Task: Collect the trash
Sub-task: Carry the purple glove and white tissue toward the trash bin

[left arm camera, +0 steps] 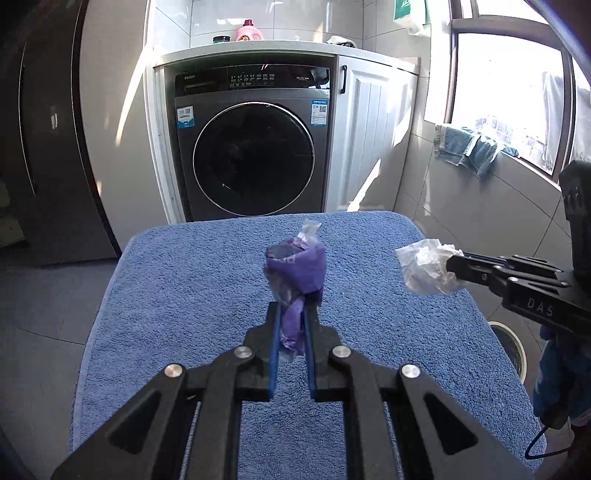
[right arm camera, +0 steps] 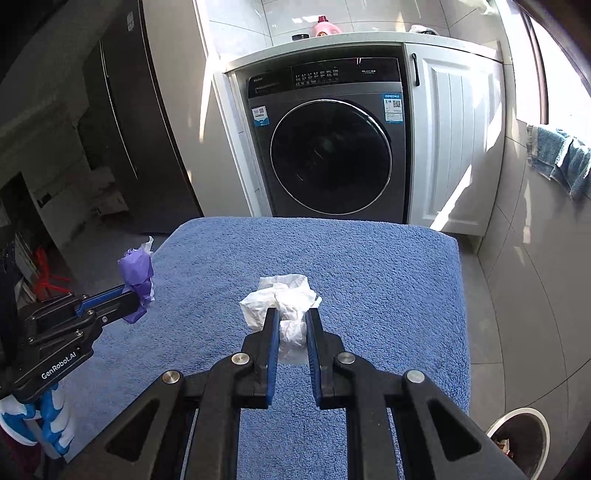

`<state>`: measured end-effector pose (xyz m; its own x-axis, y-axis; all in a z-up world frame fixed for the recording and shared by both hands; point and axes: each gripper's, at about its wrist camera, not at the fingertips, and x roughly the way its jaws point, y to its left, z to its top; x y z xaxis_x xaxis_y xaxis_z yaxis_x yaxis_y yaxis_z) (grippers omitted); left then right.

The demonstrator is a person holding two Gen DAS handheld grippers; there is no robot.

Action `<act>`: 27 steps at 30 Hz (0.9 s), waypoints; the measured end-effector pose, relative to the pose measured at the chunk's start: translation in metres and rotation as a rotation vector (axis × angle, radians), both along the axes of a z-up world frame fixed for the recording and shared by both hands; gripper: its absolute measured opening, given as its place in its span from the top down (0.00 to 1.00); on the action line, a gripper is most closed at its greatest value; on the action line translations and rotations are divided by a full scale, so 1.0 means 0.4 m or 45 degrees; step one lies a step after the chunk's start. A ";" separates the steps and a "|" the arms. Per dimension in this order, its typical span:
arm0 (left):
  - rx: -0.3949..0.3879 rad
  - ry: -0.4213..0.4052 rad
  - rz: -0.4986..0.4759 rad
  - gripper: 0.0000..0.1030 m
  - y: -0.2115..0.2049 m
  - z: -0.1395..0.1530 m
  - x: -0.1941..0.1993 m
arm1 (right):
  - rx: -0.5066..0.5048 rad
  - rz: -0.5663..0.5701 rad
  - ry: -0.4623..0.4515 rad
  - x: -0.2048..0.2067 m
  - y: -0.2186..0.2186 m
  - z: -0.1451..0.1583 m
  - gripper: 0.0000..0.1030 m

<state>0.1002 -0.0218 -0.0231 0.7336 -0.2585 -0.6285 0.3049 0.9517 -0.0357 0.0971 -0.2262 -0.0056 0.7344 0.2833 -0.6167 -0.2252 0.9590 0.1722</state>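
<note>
left claw (left arm camera: 292,309): clamps purple wrapper (left arm camera: 295,273) | right claw (right arm camera: 291,314): clamps white tissue (right arm camera: 282,295)

A dark grey front-loading washing machine (left arm camera: 251,144) with a round black door sits built in under a white countertop (left arm camera: 280,46), beside a white panelled cabinet door (left arm camera: 369,136). A pink plastic detergent bottle (left arm camera: 249,31) stands on top. Pale glossy wall tiles (left arm camera: 436,192) catch hard sunlight from a dark-framed window (left arm camera: 509,92). The floor is grey tile (right arm camera: 517,280).
</note>
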 end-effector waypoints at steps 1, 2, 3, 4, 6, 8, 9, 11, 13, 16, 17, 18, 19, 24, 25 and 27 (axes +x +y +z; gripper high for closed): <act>-0.002 -0.010 0.007 0.90 0.009 0.010 -0.015 | -0.005 0.004 -0.011 -0.013 0.009 0.010 0.87; -0.005 -0.020 0.014 0.90 0.017 0.019 -0.028 | -0.011 0.007 -0.022 -0.026 0.018 0.020 0.87; -0.007 -0.030 0.019 0.90 0.025 0.027 -0.042 | -0.018 0.012 -0.034 -0.040 0.026 0.030 0.87; -0.009 -0.041 0.023 0.90 0.041 0.036 -0.060 | -0.022 0.017 -0.045 -0.054 0.033 0.040 0.87; -0.011 -0.064 0.037 0.90 0.058 0.051 -0.086 | -0.035 0.025 -0.070 -0.082 0.049 0.062 0.87; -0.017 -0.085 0.049 0.90 0.075 0.068 -0.113 | -0.046 0.033 -0.093 -0.106 0.059 0.081 0.87; -0.019 -0.096 0.056 0.90 0.083 0.076 -0.125 | -0.051 0.035 -0.105 -0.116 0.065 0.089 0.87; -0.021 -0.123 0.069 0.90 0.100 0.095 -0.152 | -0.057 0.038 -0.128 -0.139 0.073 0.108 0.87; -0.019 -0.150 0.080 0.90 0.113 0.113 -0.178 | -0.061 0.040 -0.151 -0.163 0.078 0.125 0.87; -0.019 -0.184 0.096 0.90 0.127 0.136 -0.216 | -0.069 0.042 -0.185 -0.200 0.083 0.147 0.87; -0.019 -0.195 0.103 0.90 0.132 0.143 -0.228 | -0.073 0.042 -0.196 -0.212 0.086 0.154 0.87; -0.020 -0.204 0.108 0.90 0.135 0.150 -0.239 | -0.076 0.042 -0.207 -0.222 0.087 0.160 0.87; -0.020 -0.214 0.112 0.90 0.140 0.157 -0.251 | -0.078 0.041 -0.217 -0.232 0.088 0.165 0.87; -0.012 -0.265 0.122 0.90 0.143 0.191 -0.305 | -0.085 0.036 -0.272 -0.289 0.077 0.190 0.87; -0.010 -0.274 0.123 0.90 0.139 0.197 -0.312 | -0.084 0.032 -0.281 -0.300 0.071 0.193 0.87; -0.006 -0.291 0.118 0.89 0.130 0.209 -0.327 | -0.082 0.018 -0.298 -0.323 0.056 0.200 0.87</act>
<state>-0.0305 0.0302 0.0606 0.8774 -0.1856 -0.4424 0.2165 0.9761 0.0200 -0.0321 -0.2036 0.0746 0.8558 0.2599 -0.4473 -0.2650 0.9628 0.0525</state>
